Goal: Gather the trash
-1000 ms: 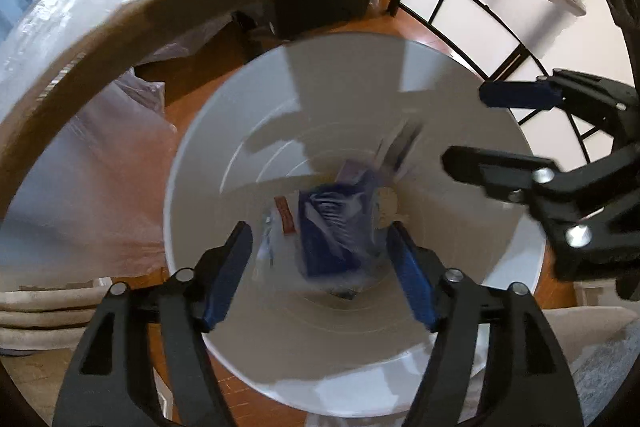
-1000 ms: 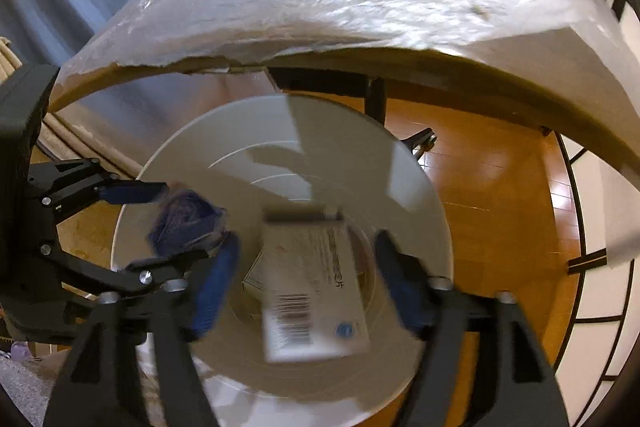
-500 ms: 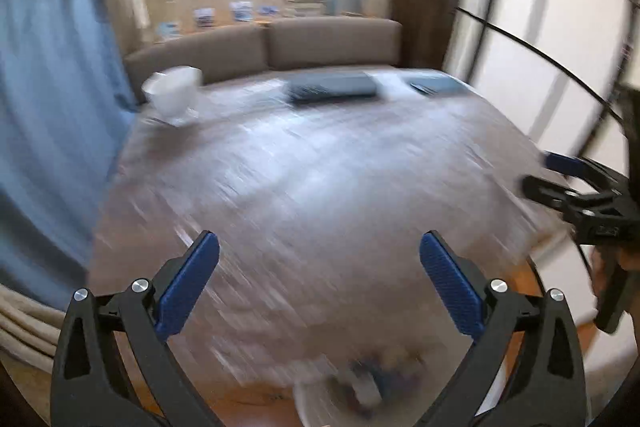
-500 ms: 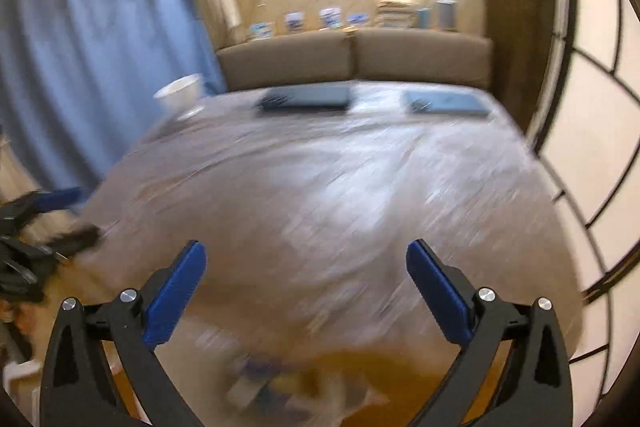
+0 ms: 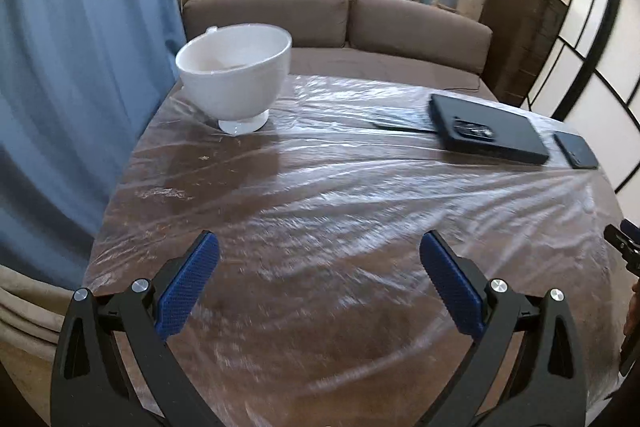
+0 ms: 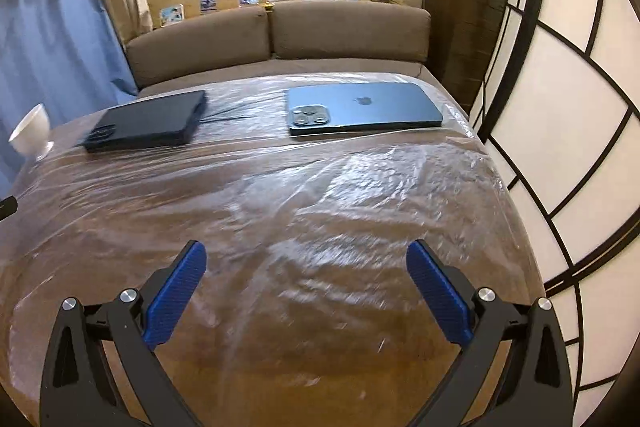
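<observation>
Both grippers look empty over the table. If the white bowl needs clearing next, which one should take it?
Left, probably. The white bowl looms close ahead of the open left gripper; from the open right gripper it sits small at the far left edge.

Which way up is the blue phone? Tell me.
Face down: the blue phone lies flat on the table, showing its camera cluster and logo.

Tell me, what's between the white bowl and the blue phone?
In the right wrist view, a black case lies flat between the bowl and the phone, on the plastic-covered table. Both tongs hang open, holding nothing.
</observation>
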